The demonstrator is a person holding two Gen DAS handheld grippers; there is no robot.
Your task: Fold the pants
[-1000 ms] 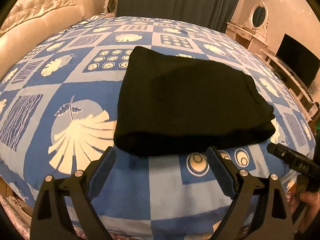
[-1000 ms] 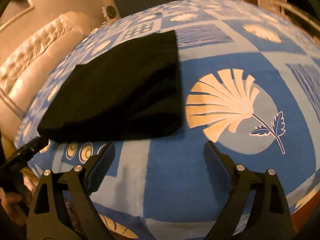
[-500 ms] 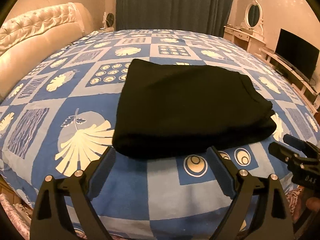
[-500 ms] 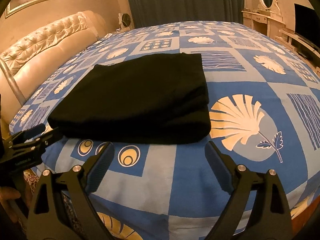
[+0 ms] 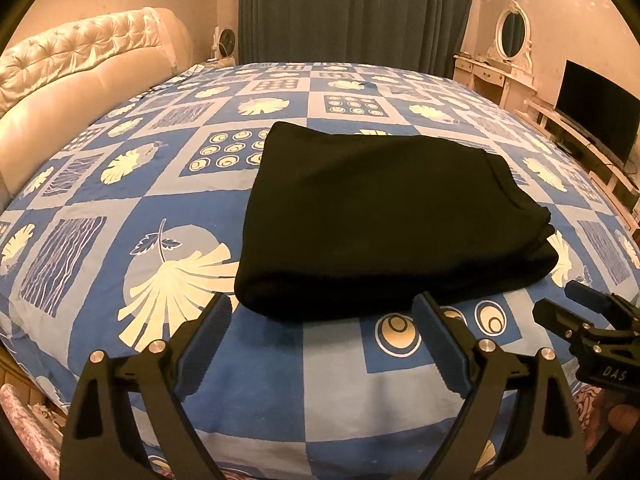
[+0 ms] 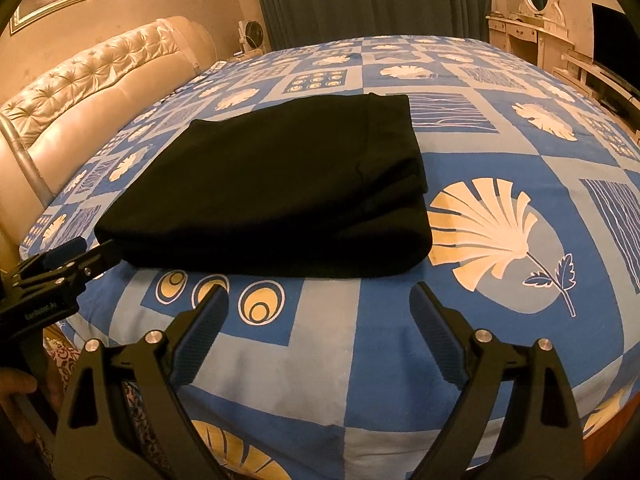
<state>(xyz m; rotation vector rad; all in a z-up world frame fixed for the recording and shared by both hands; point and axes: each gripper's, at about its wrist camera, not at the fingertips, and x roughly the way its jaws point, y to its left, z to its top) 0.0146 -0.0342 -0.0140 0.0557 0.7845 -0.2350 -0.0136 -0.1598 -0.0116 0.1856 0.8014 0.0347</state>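
Compared with a second ago, we see both cameras drawn back and lifted: the bed then filled each view and cut off most of the room, whereas now the headboard (image 5: 80, 64), the curtain (image 5: 352, 12) and the dresser with its oval mirror (image 5: 511, 36) all show, and the pants (image 5: 384, 216) sit farther from our fingers than they did. The pants themselves have not shifted on the bedspread (image 5: 160, 152); they remain one black folded bundle, lying flat near the near edge of the bed, with their stacked layers showing along the right side in the left wrist view. We count one pair of pants, two grippers, one headboard at the left, one dark curtain at the far wall, one mirror and one dark television (image 5: 596, 112) at the right. Our left gripper (image 5: 320, 320) hovers above the near edge of the bedspread with its two fingers spread wide and nothing between them, the tips just short of the near hem of the pants. Our right gripper (image 6: 318, 308) hangs likewise over the bedspread, fingers spread apart and empty, apart from the pants (image 6: 280, 192). In the right wrist view the left gripper also shows at the far left, close beside the bundle's left corner.
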